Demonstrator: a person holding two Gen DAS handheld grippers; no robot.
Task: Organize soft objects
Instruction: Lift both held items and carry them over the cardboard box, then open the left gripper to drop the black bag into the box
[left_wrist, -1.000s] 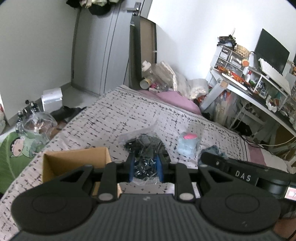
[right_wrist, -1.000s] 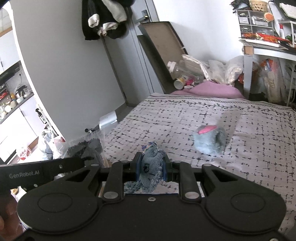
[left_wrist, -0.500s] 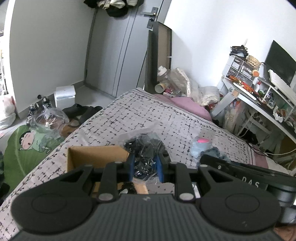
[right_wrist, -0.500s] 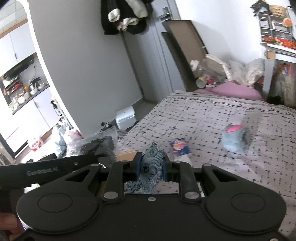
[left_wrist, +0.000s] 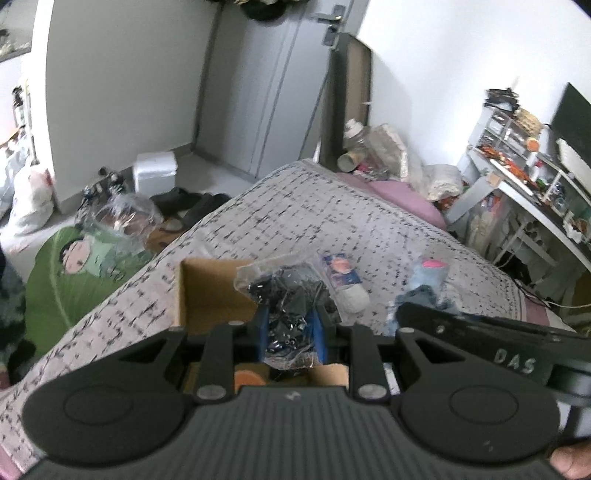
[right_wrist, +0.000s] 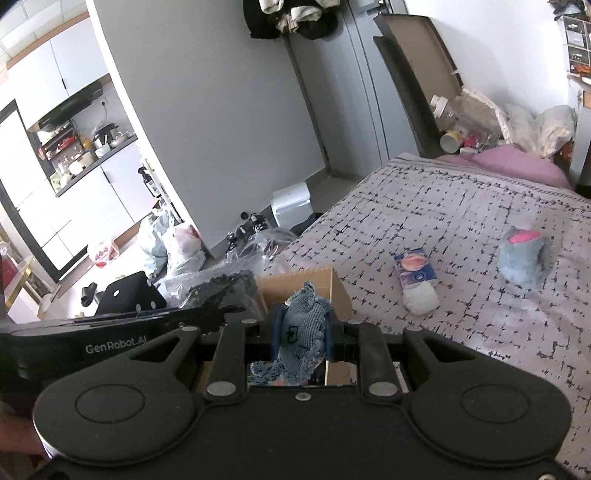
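My left gripper (left_wrist: 290, 332) is shut on a clear plastic bag of black soft stuff (left_wrist: 286, 295) and holds it over the open cardboard box (left_wrist: 210, 291) on the bed. My right gripper (right_wrist: 303, 332) is shut on a blue knitted cloth (right_wrist: 301, 325), also above the box (right_wrist: 332, 288). The bag shows in the right wrist view (right_wrist: 218, 286) to the left. A white sock pack with a blue label (right_wrist: 415, 280) and a bagged blue-grey plush with a pink patch (right_wrist: 522, 254) lie on the bedspread to the right.
The patterned bedspread (right_wrist: 461, 206) ends at a left edge with floor clutter beyond: bags, shoes, a white box (right_wrist: 291, 206). A green cartoon cushion (left_wrist: 77, 273) lies left of the bed. A cluttered desk (left_wrist: 535, 184) stands at the right.
Both grippers have pulled back and swung left over the cardboard box, each still holding its item. The sock pack has come into view next to the box.
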